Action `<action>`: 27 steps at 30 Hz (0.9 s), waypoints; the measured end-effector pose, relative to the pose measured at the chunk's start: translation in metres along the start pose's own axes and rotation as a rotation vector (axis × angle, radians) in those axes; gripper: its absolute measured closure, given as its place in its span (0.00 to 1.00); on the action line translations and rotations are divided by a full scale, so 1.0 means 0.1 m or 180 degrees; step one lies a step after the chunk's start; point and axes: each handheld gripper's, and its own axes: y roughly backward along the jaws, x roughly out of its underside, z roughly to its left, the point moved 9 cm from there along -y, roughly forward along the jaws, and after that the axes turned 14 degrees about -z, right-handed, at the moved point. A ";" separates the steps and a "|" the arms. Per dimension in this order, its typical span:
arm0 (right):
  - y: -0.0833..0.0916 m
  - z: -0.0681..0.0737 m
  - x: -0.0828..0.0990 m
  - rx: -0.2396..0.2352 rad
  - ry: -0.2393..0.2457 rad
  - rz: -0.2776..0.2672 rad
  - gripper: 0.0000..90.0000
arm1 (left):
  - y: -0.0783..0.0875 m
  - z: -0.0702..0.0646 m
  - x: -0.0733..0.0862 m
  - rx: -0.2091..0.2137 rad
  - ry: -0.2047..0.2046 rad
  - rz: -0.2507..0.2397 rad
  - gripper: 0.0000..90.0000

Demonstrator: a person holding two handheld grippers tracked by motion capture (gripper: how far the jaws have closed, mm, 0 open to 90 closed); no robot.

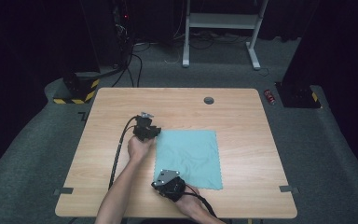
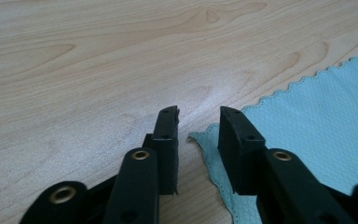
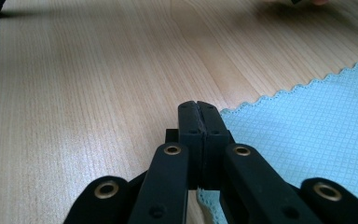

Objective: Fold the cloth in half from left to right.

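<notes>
Pinching the cloth's (image 3: 307,140) near corner, the right gripper (image 3: 199,108) has its jaws closed; the left gripper (image 2: 199,120) straddles the far corner, jaws apart, probably for folding on the bench (image 1: 121,98).

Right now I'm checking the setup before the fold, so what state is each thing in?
Light teal square cloth: spread flat on the table, unfolded, slightly wrinkled.
Left gripper: jaws apart, one cloth corner lying between them, not pinched.
Right gripper: jaws closed together at the cloth's scalloped edge; whether they pinch it can't be told.
Light wooden table: bare around the cloth.
</notes>
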 end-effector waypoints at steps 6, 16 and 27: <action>0.00 0.00 0.00 -0.0003 0.0003 0.0002 1.00 | -0.02 -0.04 0.00 -0.0008 -0.0089 -0.0007 0.79; 0.00 0.00 -0.01 0.0012 0.0022 0.0000 1.00 | -0.02 -0.04 0.01 -0.0053 -0.0149 0.0025 1.00; 0.03 0.00 -0.07 -0.0023 -0.0038 -0.0064 1.00 | 0.06 -0.01 -0.08 0.0019 -0.0037 -0.0062 1.00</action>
